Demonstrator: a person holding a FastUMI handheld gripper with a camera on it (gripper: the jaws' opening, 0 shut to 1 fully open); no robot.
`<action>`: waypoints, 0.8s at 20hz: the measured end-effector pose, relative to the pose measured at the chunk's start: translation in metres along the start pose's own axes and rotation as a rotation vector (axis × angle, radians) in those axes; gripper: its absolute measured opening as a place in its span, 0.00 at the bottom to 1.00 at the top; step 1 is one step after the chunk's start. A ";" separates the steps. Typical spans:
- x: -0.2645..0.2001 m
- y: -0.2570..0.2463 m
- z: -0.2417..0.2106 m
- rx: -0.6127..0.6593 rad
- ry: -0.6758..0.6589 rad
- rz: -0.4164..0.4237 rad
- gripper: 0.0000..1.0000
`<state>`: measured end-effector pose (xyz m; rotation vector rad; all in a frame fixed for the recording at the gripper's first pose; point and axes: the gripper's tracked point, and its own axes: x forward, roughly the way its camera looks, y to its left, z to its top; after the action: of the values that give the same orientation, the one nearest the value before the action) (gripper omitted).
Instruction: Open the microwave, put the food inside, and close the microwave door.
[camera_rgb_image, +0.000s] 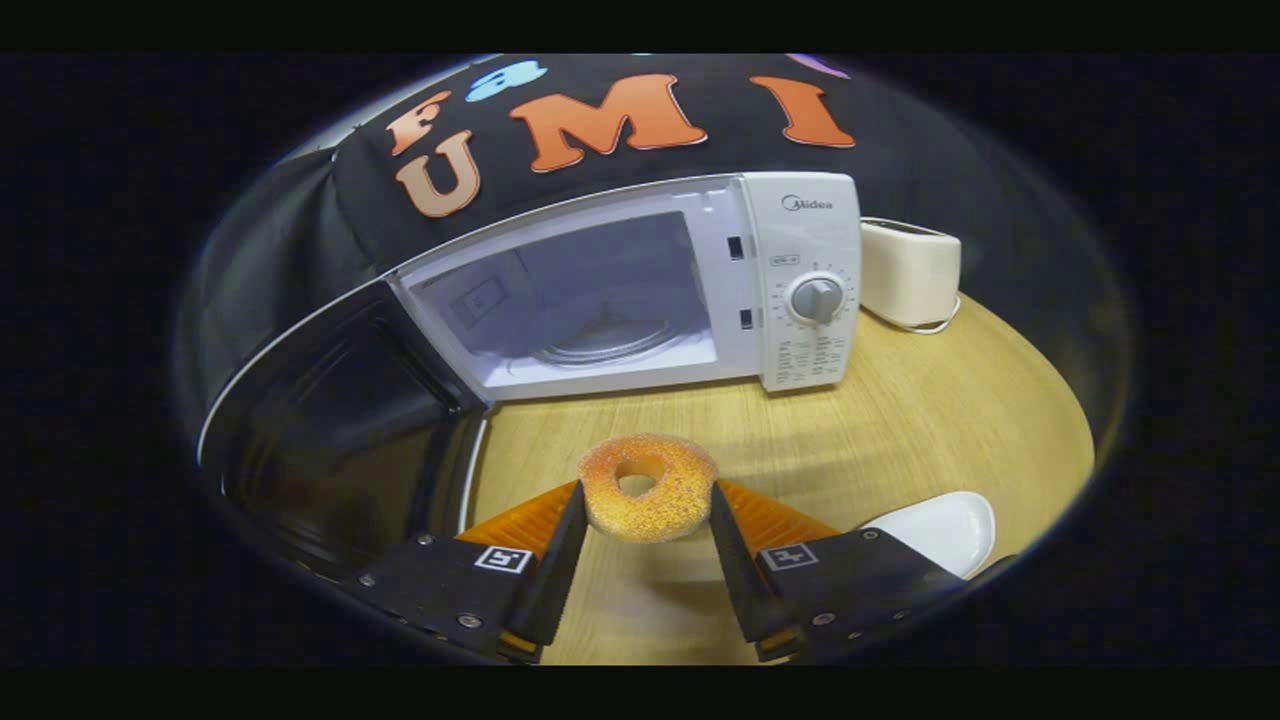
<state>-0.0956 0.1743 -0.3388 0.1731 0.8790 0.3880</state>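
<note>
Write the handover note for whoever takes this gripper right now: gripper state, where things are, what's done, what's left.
Gripper: shut on the sugar-coated ring doughnut, held above the wooden table.
White microwave: straight ahead beyond the fingers, its dark-windowed door swung fully open, glass turntable bare.
White plate: beside the fingers on the table.
Done: door opened, food picked up.
Left: set the doughnut on the turntable, release, close the door.
</note>
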 end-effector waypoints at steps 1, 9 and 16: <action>0.007 0.009 0.002 0.038 0.006 0.010 0.68; 0.054 0.057 0.025 0.345 0.033 0.033 0.68; 0.090 0.079 0.060 0.531 -0.018 -0.002 0.68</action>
<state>-0.0171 0.2830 -0.3415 0.6633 0.9498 0.1428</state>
